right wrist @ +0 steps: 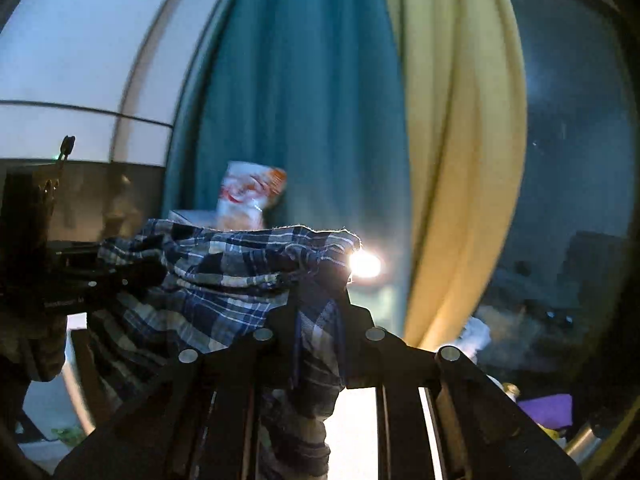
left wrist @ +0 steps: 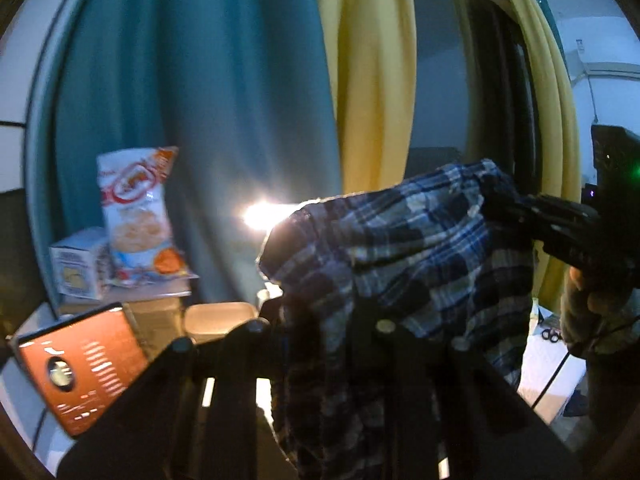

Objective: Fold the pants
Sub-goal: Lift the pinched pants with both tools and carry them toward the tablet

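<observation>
- Nearest the left wrist camera, the left gripper (left wrist: 320, 320) has its black fingers (left wrist: 276, 312) drawn close together on a bunch of the plaid pants (left wrist: 400, 240), whose cloth hangs down between them.
- In the right wrist view, the right gripper (right wrist: 318, 308) is likewise nearly closed, with a fold of the pants (right wrist: 224, 272) pinched between its fingers (right wrist: 356, 320).
- The pants are up in the air, stretched between the two grippers, with one edge running across the top and the rest drooping below.
- From the left wrist view the right gripper (left wrist: 496, 200) shows at the right, clamped on the far corner of the cloth, with a hand (left wrist: 592, 308) under it.
- Behind hang a teal curtain (left wrist: 200, 100) and a yellow curtain (left wrist: 372, 80), with a bright light (left wrist: 260, 214) low between them.
- At the left stand a snack bag (left wrist: 138, 208), a small box (left wrist: 80, 268) and an orange box (left wrist: 84, 364).
</observation>
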A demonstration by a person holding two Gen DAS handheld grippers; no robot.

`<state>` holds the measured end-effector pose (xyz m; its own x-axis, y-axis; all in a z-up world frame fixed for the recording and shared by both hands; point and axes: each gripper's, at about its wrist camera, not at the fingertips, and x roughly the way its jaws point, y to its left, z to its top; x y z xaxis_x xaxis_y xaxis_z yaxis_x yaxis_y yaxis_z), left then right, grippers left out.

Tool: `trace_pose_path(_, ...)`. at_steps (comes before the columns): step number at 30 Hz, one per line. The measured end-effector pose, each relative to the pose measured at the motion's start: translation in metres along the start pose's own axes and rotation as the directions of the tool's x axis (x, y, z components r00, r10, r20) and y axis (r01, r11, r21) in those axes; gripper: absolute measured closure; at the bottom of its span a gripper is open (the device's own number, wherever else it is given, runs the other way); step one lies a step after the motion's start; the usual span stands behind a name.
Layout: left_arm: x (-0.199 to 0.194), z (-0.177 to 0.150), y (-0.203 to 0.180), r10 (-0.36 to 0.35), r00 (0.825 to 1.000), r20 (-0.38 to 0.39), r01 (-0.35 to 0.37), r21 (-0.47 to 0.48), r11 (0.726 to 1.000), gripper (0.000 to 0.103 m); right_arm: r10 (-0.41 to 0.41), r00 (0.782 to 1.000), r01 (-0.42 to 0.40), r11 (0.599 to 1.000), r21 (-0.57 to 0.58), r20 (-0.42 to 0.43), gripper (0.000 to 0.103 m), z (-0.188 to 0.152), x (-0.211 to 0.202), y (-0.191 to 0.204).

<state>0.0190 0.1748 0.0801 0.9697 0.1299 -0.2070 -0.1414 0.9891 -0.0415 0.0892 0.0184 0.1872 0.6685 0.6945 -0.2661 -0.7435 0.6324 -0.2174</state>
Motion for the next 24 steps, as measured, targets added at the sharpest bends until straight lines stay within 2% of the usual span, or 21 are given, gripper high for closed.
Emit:
trace_pose_path(4,-0.037,-0.009,0.011,0.047,0.999,0.000,-0.047,0.009,0.999,0.083,0.070,0.998,-0.070,0.998,0.008,0.005,0.088,0.001,-0.003,0.024)
trace_pose_path(7,-0.046,-0.022,0.026,0.077,0.997,-0.028,-0.077,-0.007,0.997,0.083,0.124,0.992,-0.124,0.992,0.023,-0.029,0.088,-0.004,0.016,0.036)
trace_pose_path(9,-0.040,-0.033,0.042,0.091,0.994,-0.063,-0.092,-0.025,0.995,0.083,0.153,0.986,-0.150,0.988,0.039,-0.071,0.088,-0.011,0.043,0.042)
trace_pose_path(13,0.003,-0.065,0.082,0.112,0.980,-0.167,-0.127,-0.079,0.989,0.083,0.206,0.963,-0.192,0.977,0.091,-0.172,0.088,-0.035,0.108,0.049)
trace_pose_path(17,0.066,-0.111,0.132,0.100,0.946,-0.309,-0.157,-0.165,0.974,0.083,0.246,0.924,-0.209,0.966,0.151,-0.292,0.088,-0.075,0.183,0.058)
trace_pose_path(21,0.112,-0.146,0.165,0.086,0.904,-0.418,-0.189,-0.211,0.959,0.082,0.291,0.866,-0.213,0.950,0.226,-0.407,0.088,-0.118,0.255,0.061)
trace_pose_path(24,0.144,-0.168,0.185,0.086,0.875,-0.477,-0.219,-0.230,0.948,0.080,0.283,0.835,-0.204,0.956,0.212,-0.472,0.088,-0.139,0.299,0.066)
